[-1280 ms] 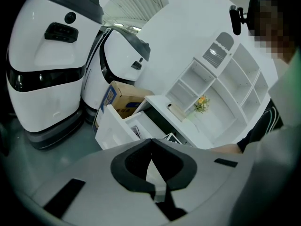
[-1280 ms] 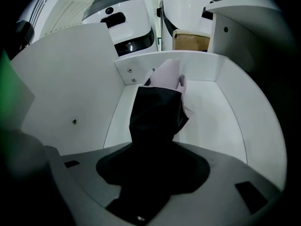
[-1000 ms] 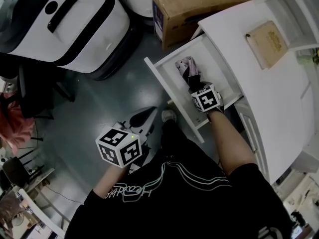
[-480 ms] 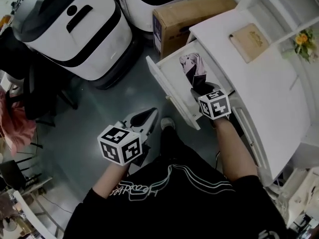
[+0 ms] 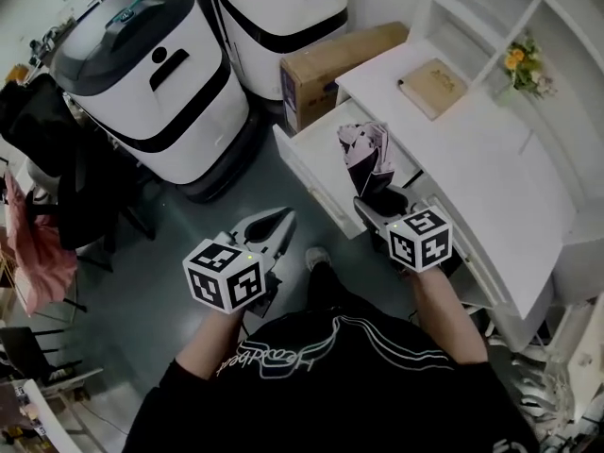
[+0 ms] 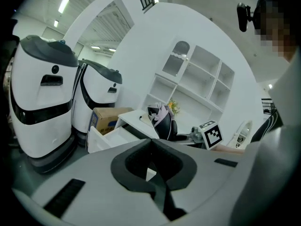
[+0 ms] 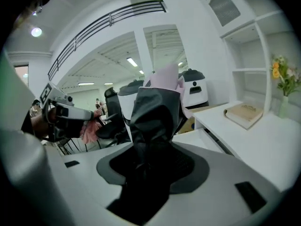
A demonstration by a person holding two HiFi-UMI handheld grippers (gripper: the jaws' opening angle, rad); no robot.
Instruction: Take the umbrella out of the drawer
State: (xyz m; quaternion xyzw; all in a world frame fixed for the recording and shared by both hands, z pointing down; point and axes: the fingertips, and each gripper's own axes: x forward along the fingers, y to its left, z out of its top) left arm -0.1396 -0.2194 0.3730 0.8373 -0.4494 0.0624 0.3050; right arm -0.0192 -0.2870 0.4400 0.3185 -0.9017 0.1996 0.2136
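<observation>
A folded black and pink umbrella [image 5: 366, 157] hangs above the open white drawer [image 5: 310, 179], clear of its inside. My right gripper [image 5: 375, 206] is shut on the umbrella's lower end, with its marker cube toward me. In the right gripper view the umbrella [image 7: 155, 108] stands up between the jaws and fills the right gripper [image 7: 151, 131]. My left gripper [image 5: 282, 218] hovers over the floor to the left of the drawer, its tips together and nothing in them. The left gripper view shows the left gripper [image 6: 151, 143], with the umbrella [image 6: 162, 122] and the drawer [image 6: 100, 138] beyond it.
The drawer belongs to a white desk [image 5: 462, 144] with a book [image 5: 431, 74] on top and flowers [image 5: 525, 62] on the shelf behind. A cardboard box [image 5: 330, 53] and two white machines [image 5: 151, 92] [image 5: 276, 17] stand beyond the drawer. A chair with clothes [image 5: 38, 253] is at the left.
My right gripper has lifted the umbrella up out of the drawer and toward me. The left gripper has risen a little too.
</observation>
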